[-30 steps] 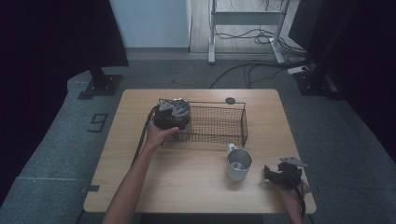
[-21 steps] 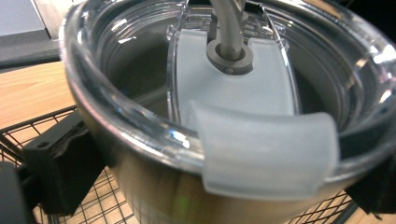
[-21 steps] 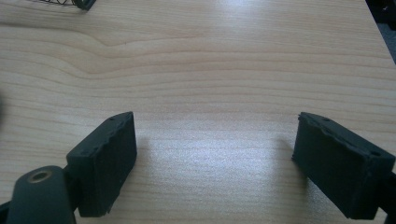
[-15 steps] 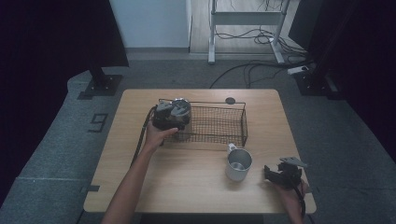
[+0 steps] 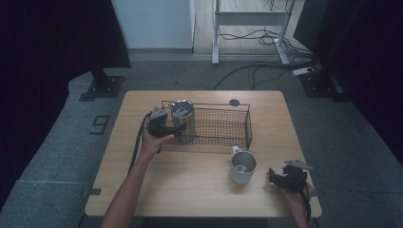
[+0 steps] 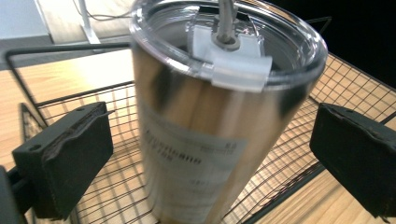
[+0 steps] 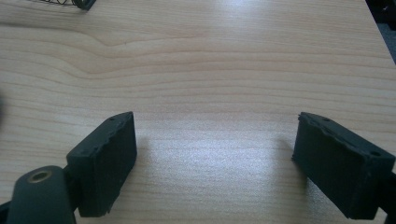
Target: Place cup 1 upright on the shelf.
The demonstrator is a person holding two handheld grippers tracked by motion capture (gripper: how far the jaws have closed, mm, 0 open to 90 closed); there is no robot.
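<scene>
A steel tumbler with a clear lid stands upright in the left end of a black wire basket. My left gripper sits just left of it, at the basket's edge. In the left gripper view the tumbler stands between the two pads, with a gap on each side. These jaws have just been opening and no longer press on it. My right gripper rests low at the table's front right corner. Its jaws stand apart over bare wood with nothing between them.
A metal mug with a handle stands on the table in front of the basket, left of my right gripper. A small black disc lies behind the basket near the far edge. A cable trails from the left gripper.
The left gripper let go of the tumbler and drew back to the left, so the tumbler's lid now shows in the basket. The right gripper and the mug have not moved.
</scene>
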